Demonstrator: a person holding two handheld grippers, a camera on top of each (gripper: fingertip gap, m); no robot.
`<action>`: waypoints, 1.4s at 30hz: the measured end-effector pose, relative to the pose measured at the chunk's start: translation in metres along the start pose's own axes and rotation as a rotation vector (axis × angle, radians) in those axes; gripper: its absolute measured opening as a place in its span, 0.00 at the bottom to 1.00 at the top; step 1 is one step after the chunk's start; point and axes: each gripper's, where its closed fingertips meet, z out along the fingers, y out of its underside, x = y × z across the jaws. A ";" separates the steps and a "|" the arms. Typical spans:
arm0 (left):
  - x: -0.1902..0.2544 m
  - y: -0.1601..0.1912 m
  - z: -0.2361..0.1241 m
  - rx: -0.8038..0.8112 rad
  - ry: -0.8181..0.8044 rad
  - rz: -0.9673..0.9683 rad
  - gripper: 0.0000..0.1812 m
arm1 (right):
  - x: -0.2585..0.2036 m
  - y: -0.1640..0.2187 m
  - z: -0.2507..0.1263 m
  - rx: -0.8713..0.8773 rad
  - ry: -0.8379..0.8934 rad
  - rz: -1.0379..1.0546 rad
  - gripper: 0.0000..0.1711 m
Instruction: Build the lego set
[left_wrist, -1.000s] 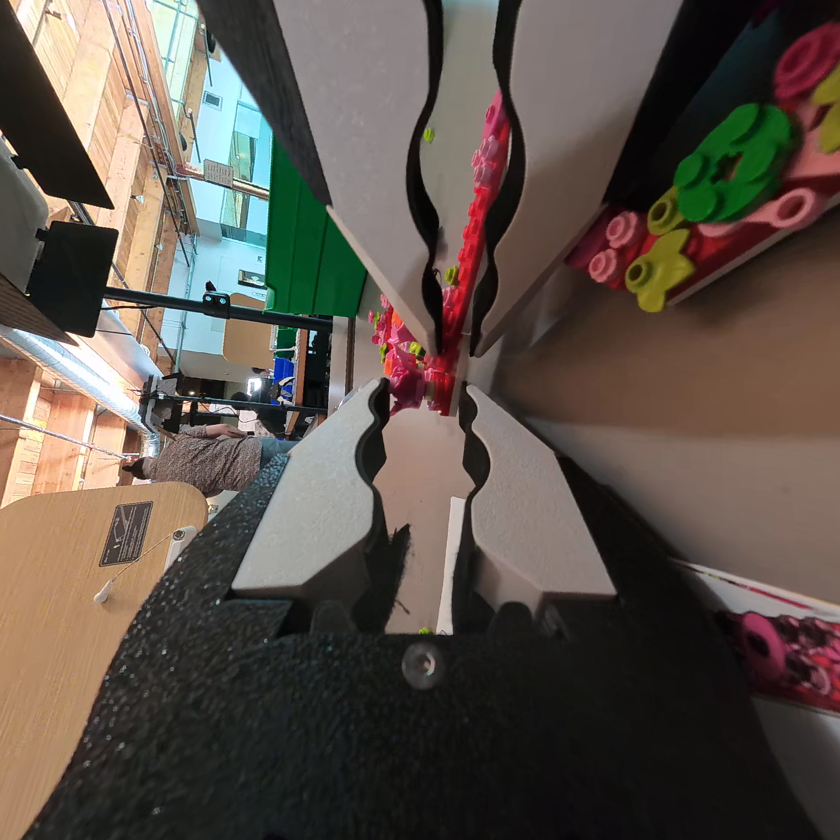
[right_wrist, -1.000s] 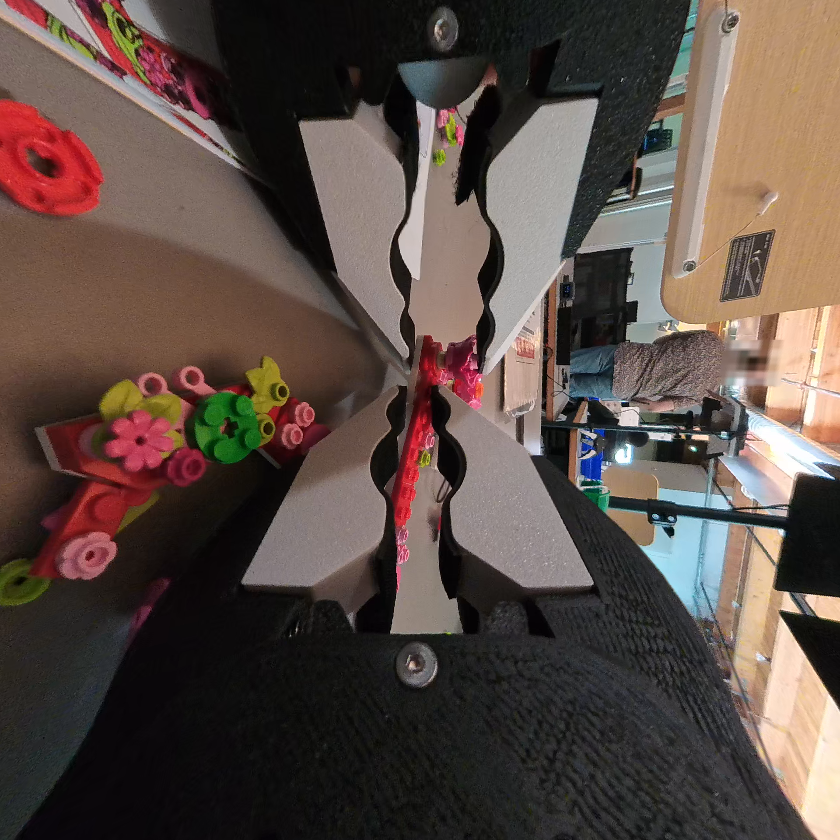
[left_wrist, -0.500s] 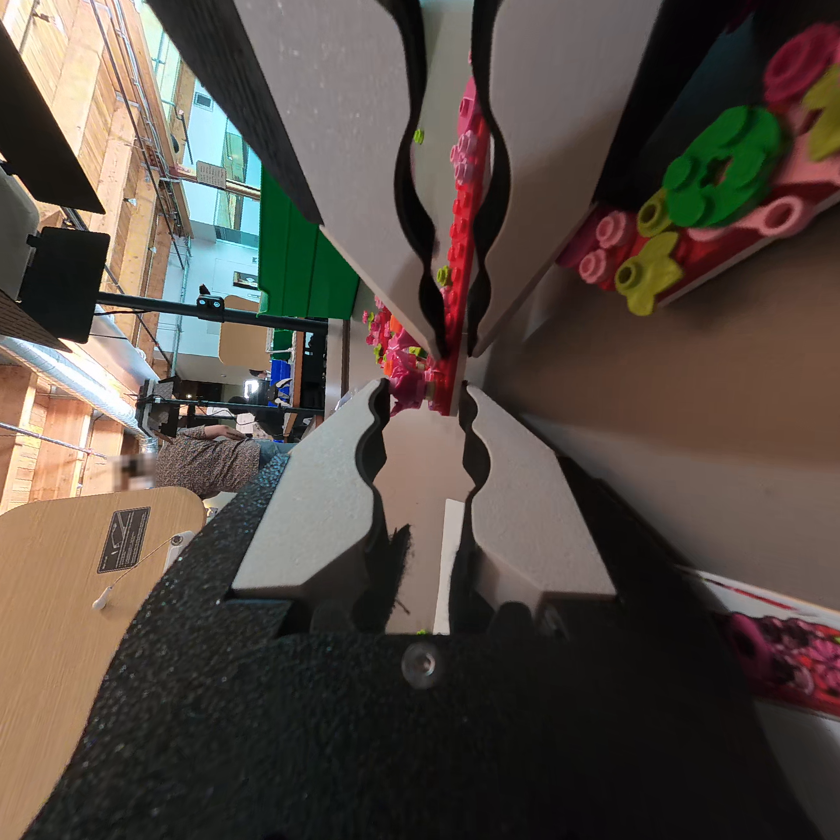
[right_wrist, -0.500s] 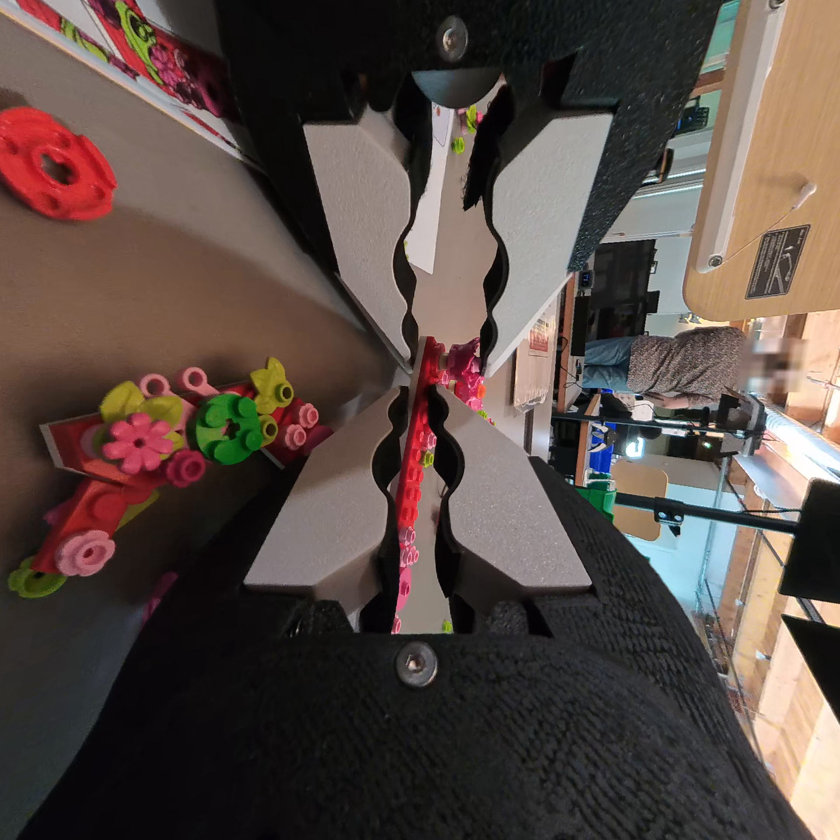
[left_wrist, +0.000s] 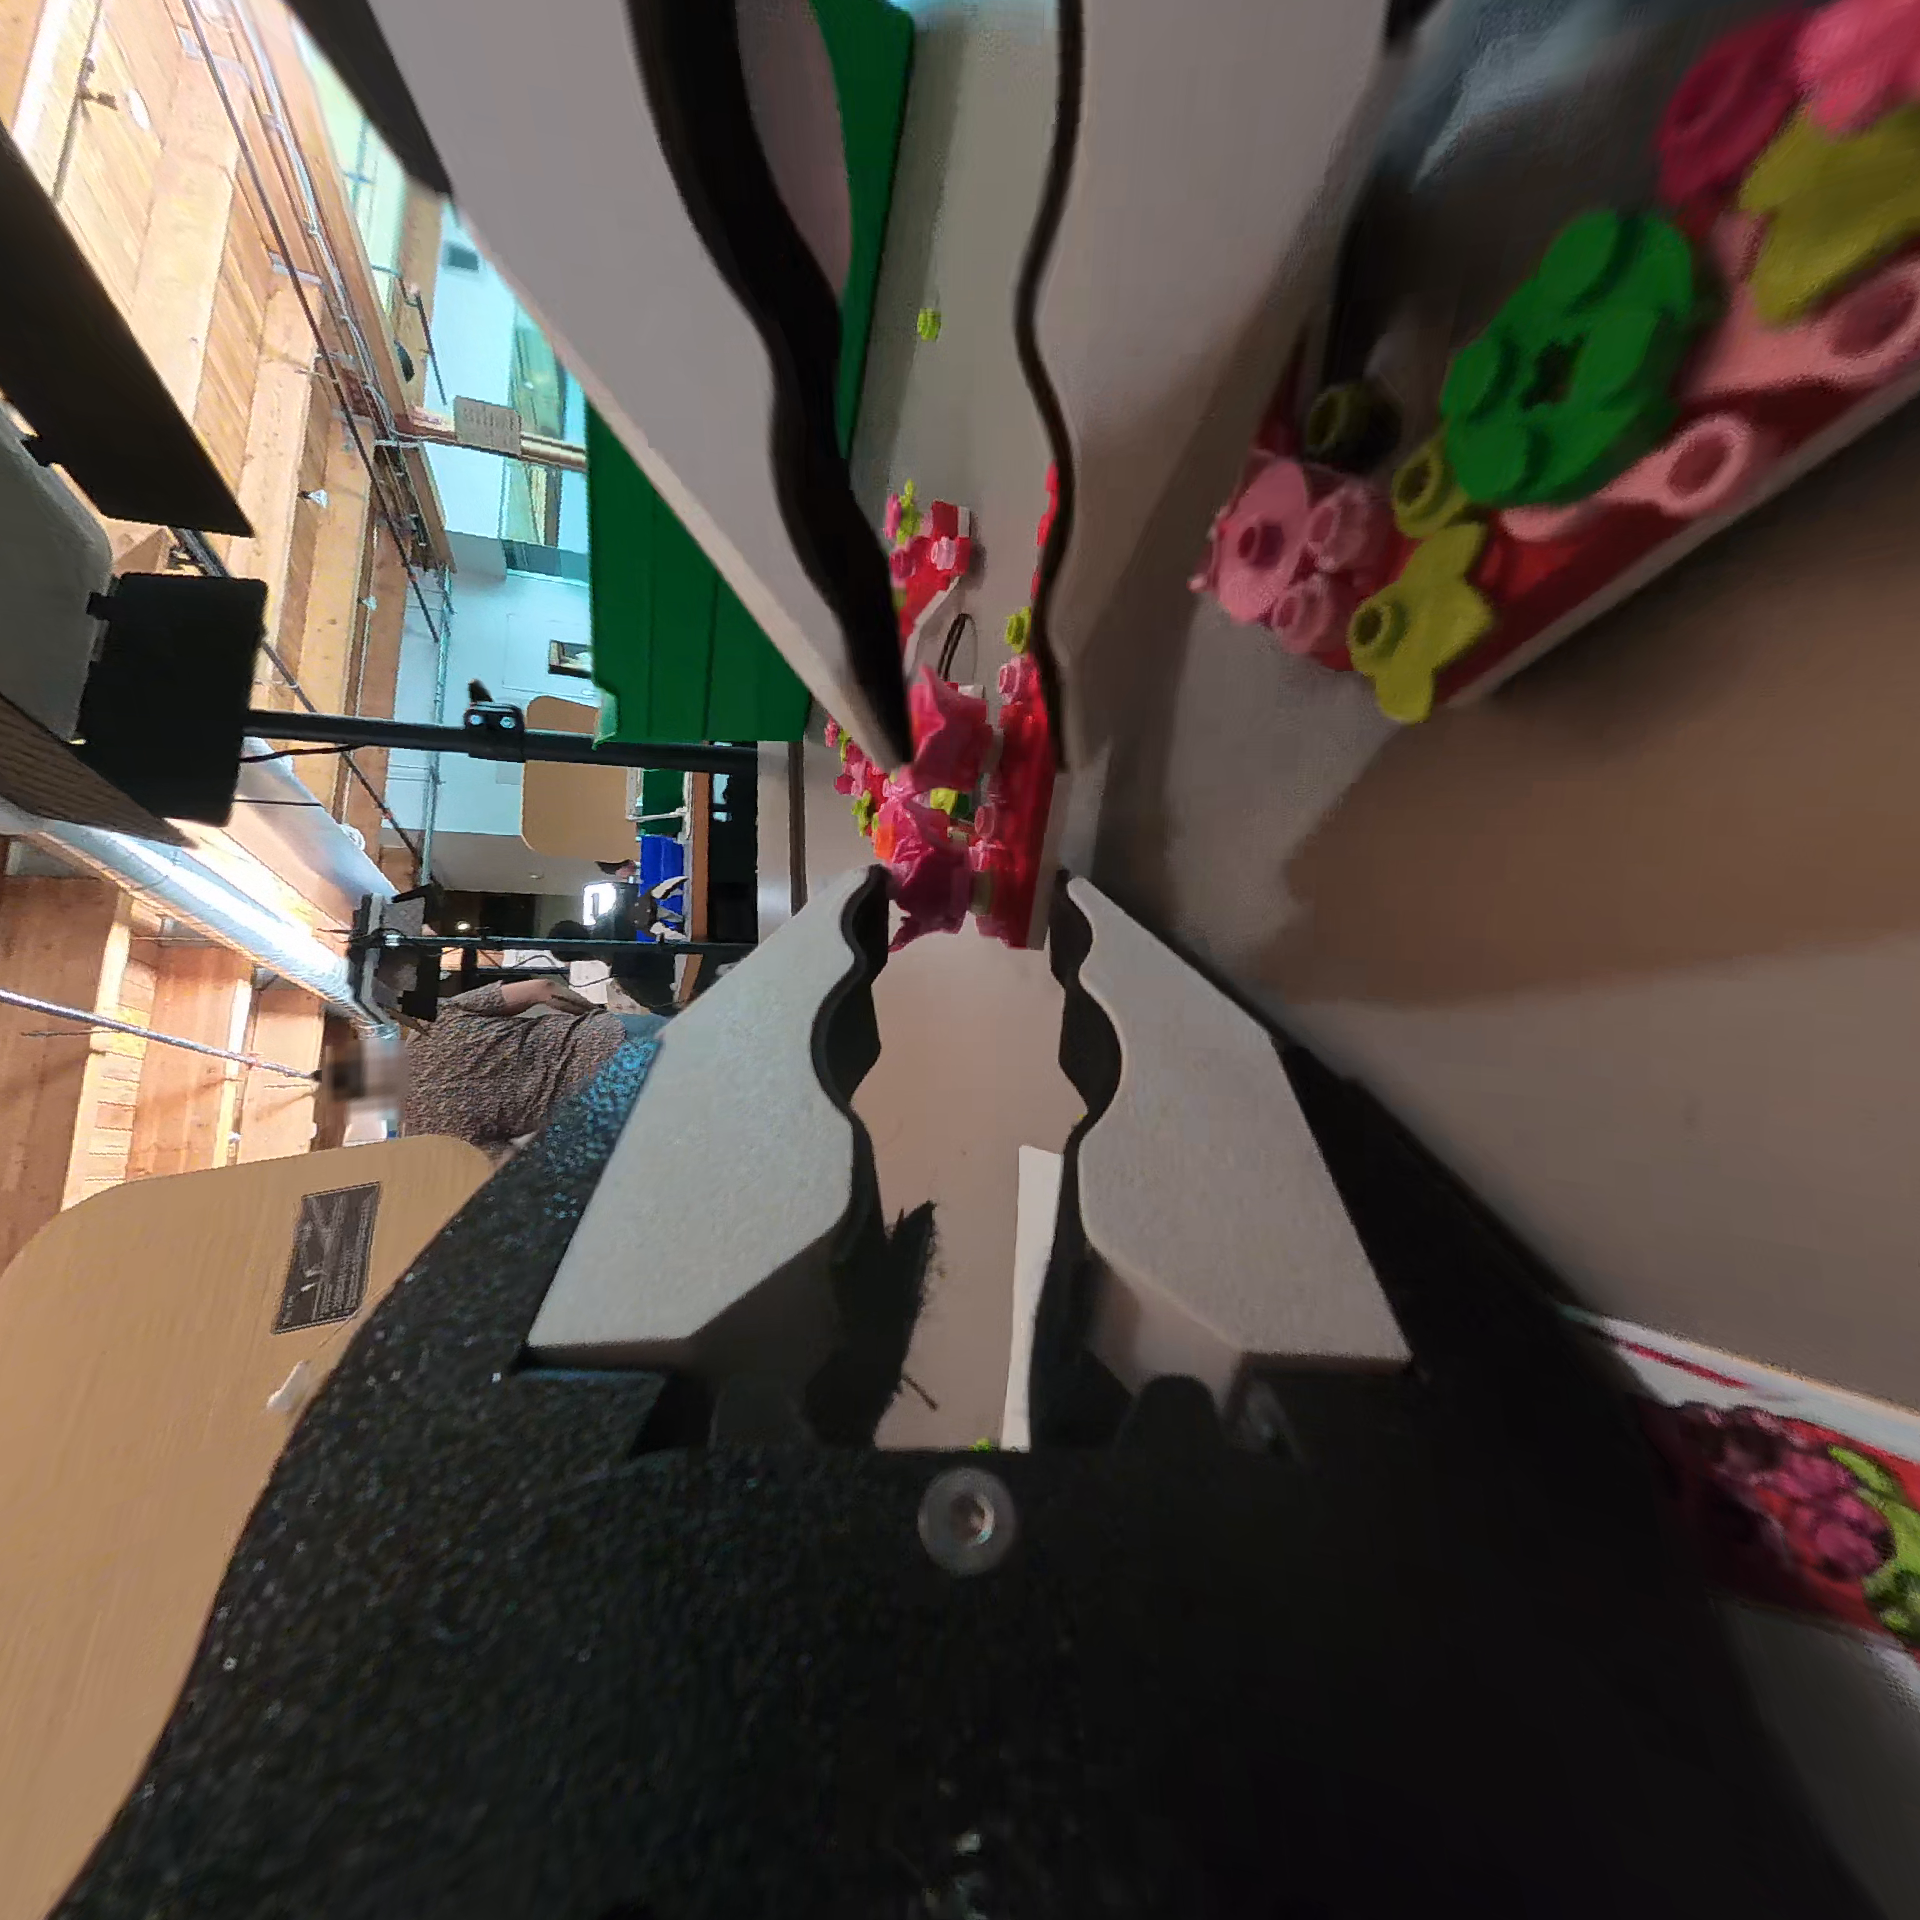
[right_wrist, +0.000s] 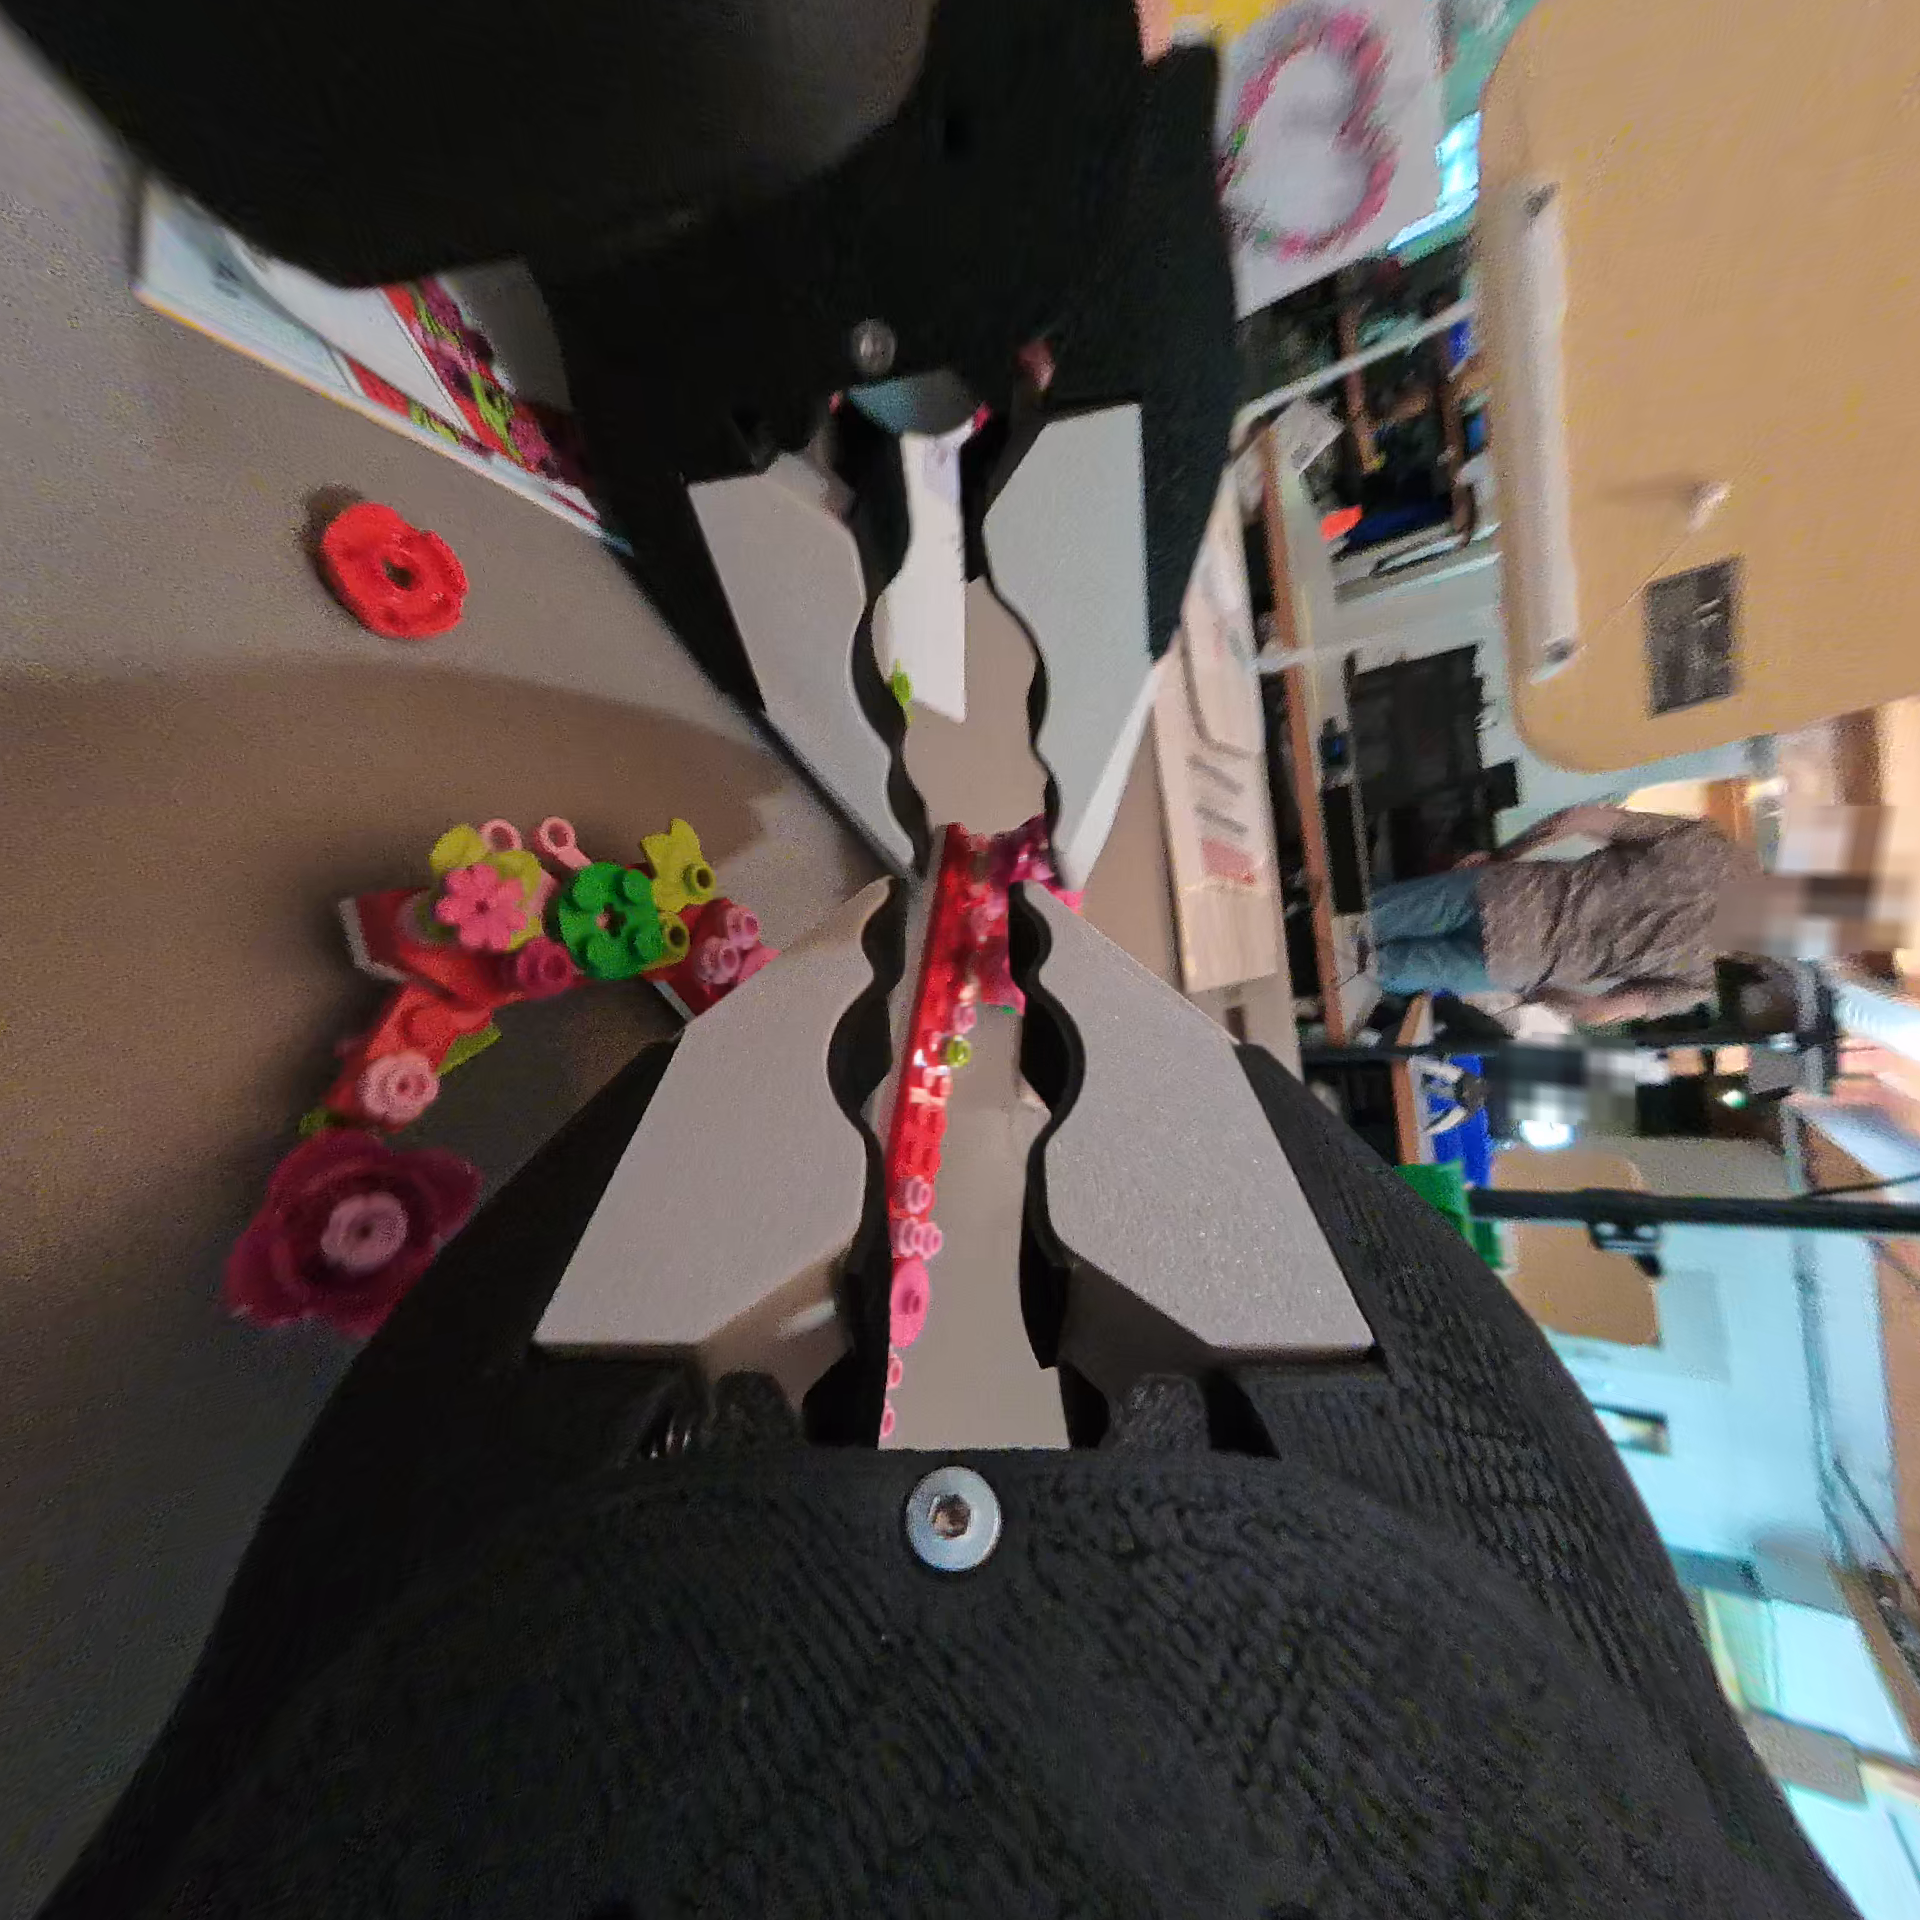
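Observation:
A long red lego strip (right_wrist: 920, 1091) with pink and magenta flowers on it runs between my right gripper's (right_wrist: 958, 891) fingers, lying against the finger nearer the table. The right jaws stand apart with a gap on the other side of the strip. My left gripper (left_wrist: 971, 899) is open and faces the right one tip to tip. The strip's flowered end (left_wrist: 1023, 831) sits right at the left fingertips. In the left wrist view the right gripper (left_wrist: 977, 748) shows above, jaws wide.
A second flowered lego piece (right_wrist: 582, 925) lies on the grey table (right_wrist: 208, 727), with a dark magenta rose (right_wrist: 353, 1226) and a red round piece (right_wrist: 393, 571) near it. An instruction booklet (right_wrist: 416, 343) lies beyond. A person (right_wrist: 1558, 914) stands far off.
My right gripper was shut on the red strip and has now opened. The views have shifted and blurred. The left gripper stays open.

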 end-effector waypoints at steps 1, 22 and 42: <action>0.001 -0.001 -0.001 0.006 0.015 -0.010 0.16 | 0.006 -0.003 -0.006 0.038 0.036 0.002 0.10; 0.006 0.011 -0.020 -0.030 0.415 -0.477 0.35 | 0.102 0.091 -0.091 0.119 0.725 0.566 0.15; -0.042 0.078 -0.146 -0.030 -0.211 -0.896 0.32 | -0.001 0.045 -0.052 0.065 -0.140 0.884 0.08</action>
